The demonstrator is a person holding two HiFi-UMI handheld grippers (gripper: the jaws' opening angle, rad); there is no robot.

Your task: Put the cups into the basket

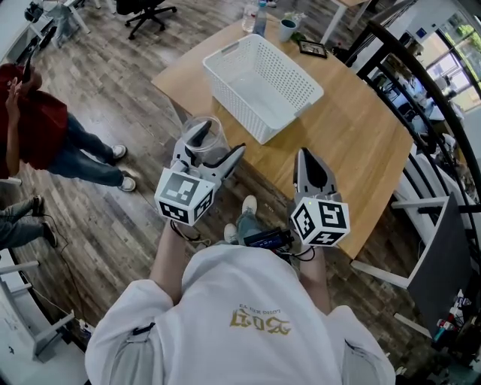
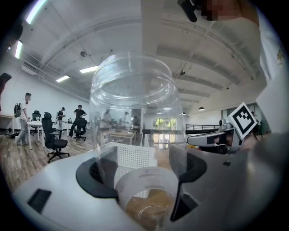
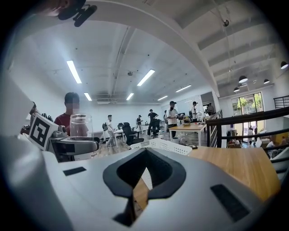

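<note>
A clear plastic cup (image 1: 204, 135) stands upright between the jaws of my left gripper (image 1: 214, 148), which is shut on its lower part, just off the near left edge of the wooden table (image 1: 353, 143). In the left gripper view the cup (image 2: 133, 108) fills the middle, with the dark pads (image 2: 97, 178) pressing on both sides of its base. The white perforated basket (image 1: 263, 75) sits on the table beyond, with nothing in it that I can see. My right gripper (image 1: 308, 162) hovers over the table's near edge, shut and holding nothing; its own view shows its jaws (image 3: 144, 167) closed together.
A bottle (image 1: 259, 16), a mug (image 1: 286, 29) and a small dark frame (image 1: 313, 49) stand at the table's far end. A person in red (image 1: 37, 128) stands on the wood floor at left. A black railing (image 1: 421, 83) and white furniture (image 1: 421, 225) lie to the right.
</note>
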